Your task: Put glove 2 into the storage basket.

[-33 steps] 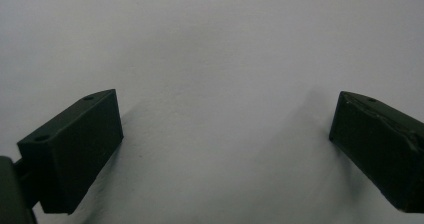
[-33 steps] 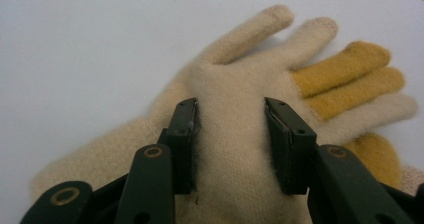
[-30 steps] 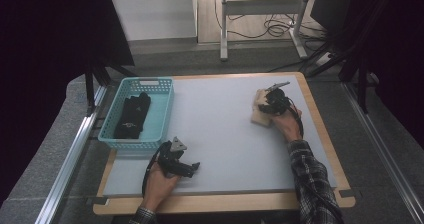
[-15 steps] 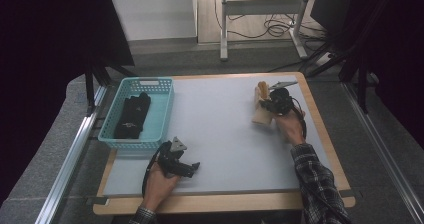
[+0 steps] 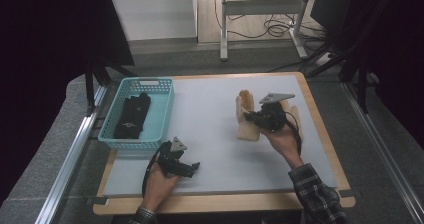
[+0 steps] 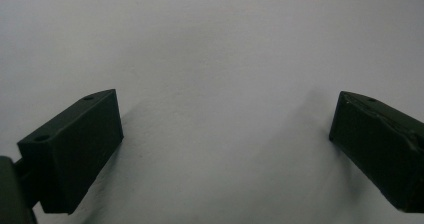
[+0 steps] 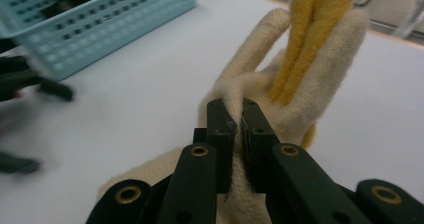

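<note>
High view: the right gripper held a cream glove near the table's right edge, the basket with dark gloves still far. Left gripper view: the left gripper gaped wide, empty. Right gripper view: jaws pinched the glove's fabric; delivery remained.

Right gripper view: the cream glove was pinched between the jaws, its lower part hidden behind them and its yellow fingertips cut off by the top edge. The teal basket, far left of the gripper, ran off the top-left corner. The left gripper there was a dark blur.
</note>
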